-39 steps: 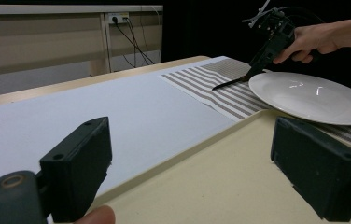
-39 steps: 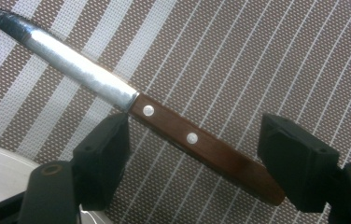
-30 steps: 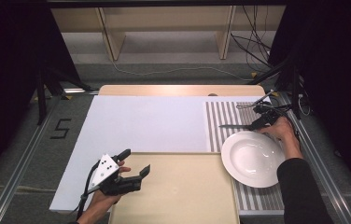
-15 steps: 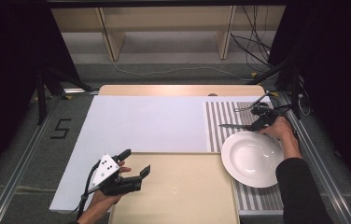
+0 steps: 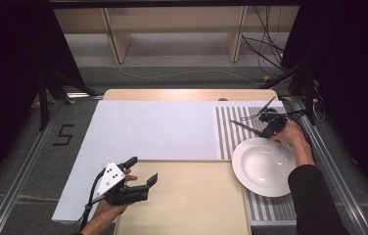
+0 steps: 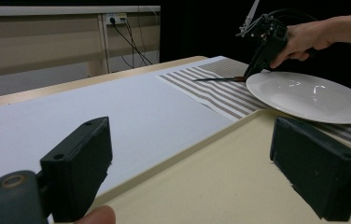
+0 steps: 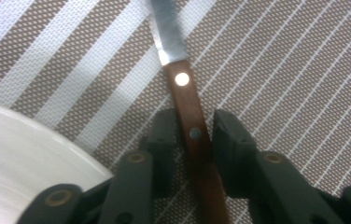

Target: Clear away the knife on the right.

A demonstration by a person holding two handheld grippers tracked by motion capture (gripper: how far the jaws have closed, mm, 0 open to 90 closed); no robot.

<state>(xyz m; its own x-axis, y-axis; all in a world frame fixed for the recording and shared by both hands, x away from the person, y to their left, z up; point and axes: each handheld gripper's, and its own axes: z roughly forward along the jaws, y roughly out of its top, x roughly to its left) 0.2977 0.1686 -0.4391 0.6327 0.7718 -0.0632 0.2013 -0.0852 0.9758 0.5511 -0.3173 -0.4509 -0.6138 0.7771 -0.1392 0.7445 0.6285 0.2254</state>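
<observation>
Wooden knife handle (image 7: pixel 193 135) between the downward-angled right gripper's (image 7: pixel 193 140) closing fingers (image 7: pixel 232 140).

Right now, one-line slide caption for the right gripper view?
Right gripper closing around a knife's wooden handle on the striped mat.

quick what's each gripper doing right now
Left hand-held gripper: open, empty, over the tray.
Right hand-held gripper: has just been closing around the knife handle; firm grip cannot be told.
</observation>
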